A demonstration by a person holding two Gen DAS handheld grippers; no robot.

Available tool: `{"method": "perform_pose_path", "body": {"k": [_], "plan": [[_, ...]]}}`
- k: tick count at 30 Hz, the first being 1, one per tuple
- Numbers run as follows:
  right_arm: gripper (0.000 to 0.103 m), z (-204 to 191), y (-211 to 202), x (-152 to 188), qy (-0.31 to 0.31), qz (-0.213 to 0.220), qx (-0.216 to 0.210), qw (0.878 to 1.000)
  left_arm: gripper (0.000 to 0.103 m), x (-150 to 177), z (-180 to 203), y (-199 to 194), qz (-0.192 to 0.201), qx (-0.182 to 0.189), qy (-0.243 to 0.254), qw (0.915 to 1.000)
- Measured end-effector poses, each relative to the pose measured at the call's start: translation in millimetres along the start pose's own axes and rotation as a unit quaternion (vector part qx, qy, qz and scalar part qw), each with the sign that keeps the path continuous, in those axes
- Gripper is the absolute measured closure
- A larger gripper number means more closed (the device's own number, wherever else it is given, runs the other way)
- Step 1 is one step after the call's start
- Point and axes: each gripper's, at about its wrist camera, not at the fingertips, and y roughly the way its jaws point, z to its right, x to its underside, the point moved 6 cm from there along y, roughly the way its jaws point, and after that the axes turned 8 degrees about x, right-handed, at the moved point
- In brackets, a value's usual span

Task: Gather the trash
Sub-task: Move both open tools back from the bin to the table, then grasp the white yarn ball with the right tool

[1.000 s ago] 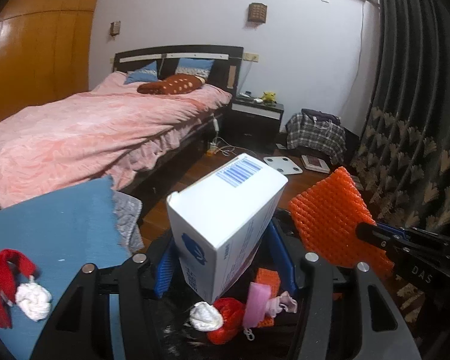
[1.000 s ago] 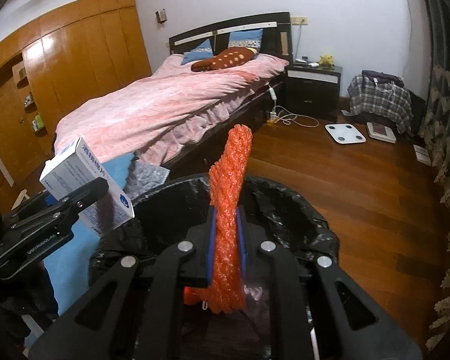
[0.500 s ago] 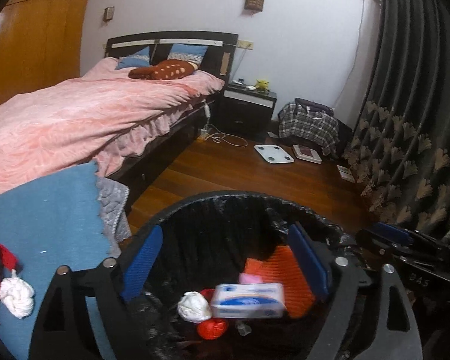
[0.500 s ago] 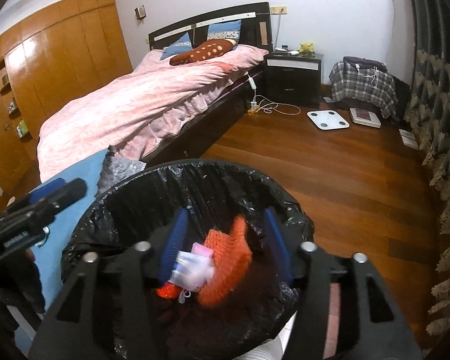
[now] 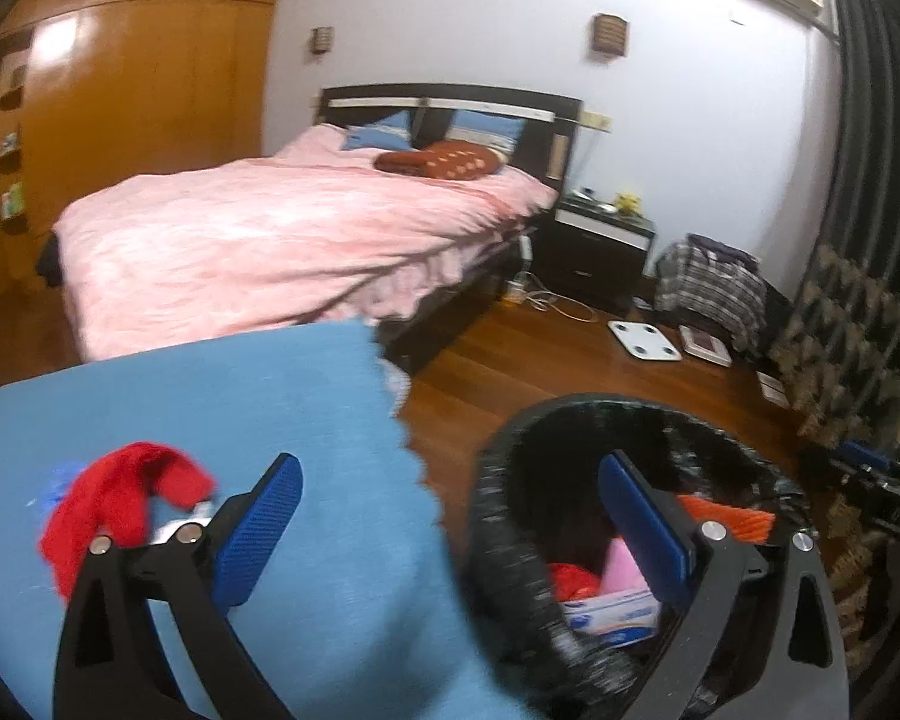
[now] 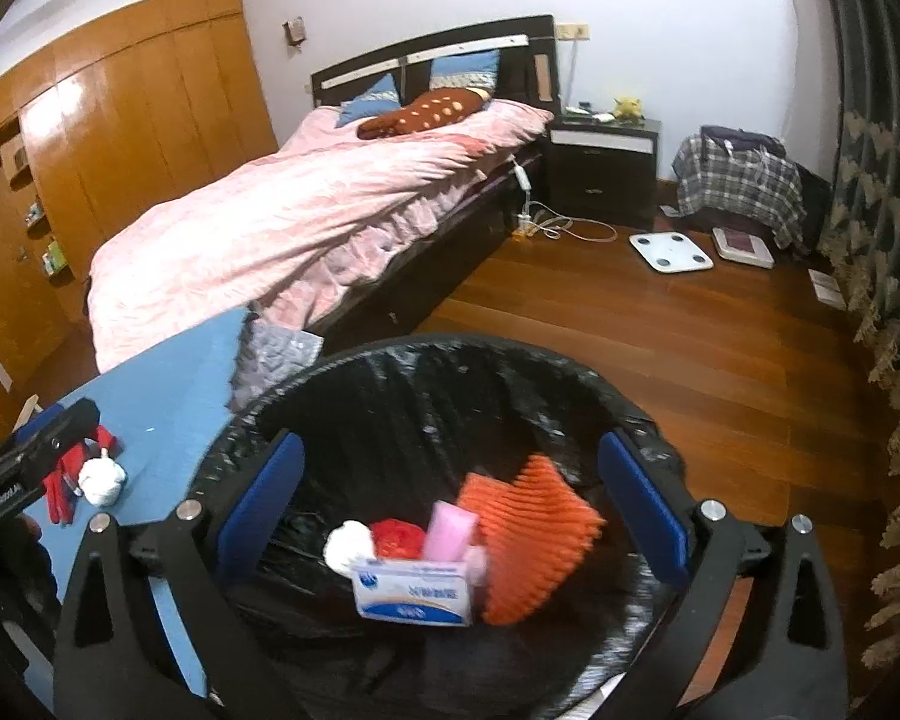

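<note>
Inside the black-lined bin [image 6: 510, 360], an orange ridged sheet [image 6: 534, 546] overlaps a white box [image 6: 414, 594].

Both tongs gape wide with nothing between their pads. Under the right tongs [image 6: 450, 504] the bin [image 6: 576, 360] mouth is free, with trash low inside. Ahead of the left tongs [image 5: 450, 528] the blue bench [image 5: 240, 396] is bare; a red cloth [image 5: 114, 498] sits just left.
</note>
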Motion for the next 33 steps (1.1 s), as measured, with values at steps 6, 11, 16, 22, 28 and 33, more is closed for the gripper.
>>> {"method": "perform_pose_path", "body": {"k": [6,11,16,22,28,33], "plan": [[0.007,-58,-3,-5,-0.034,0.008,-0.037,0.999,0.006,11,-46,-29,0.008,-0.038,-0.025,0.9989],[0.007,-108,-3,-3,-0.063,0.005,-0.068,0.996,0.006,20,-83,-50,0.012,-0.069,-0.038,0.9968],[0.007,-158,-2,4,-0.084,0.0,-0.099,0.992,0.006,32,-123,-71,0.016,-0.105,-0.052,0.9929],[0.007,-215,3,15,-0.112,-0.009,-0.13,0.985,0.006,45,-168,-90,0.021,-0.144,-0.069,0.9869],[0.007,-261,15,28,-0.132,-0.016,-0.147,0.98,0.006,59,-205,-97,0.02,-0.175,-0.09,0.9802],[0.007,-295,31,41,-0.149,-0.026,-0.156,0.976,0.006,72,-229,-95,0.011,-0.19,-0.108,0.9758]]}}
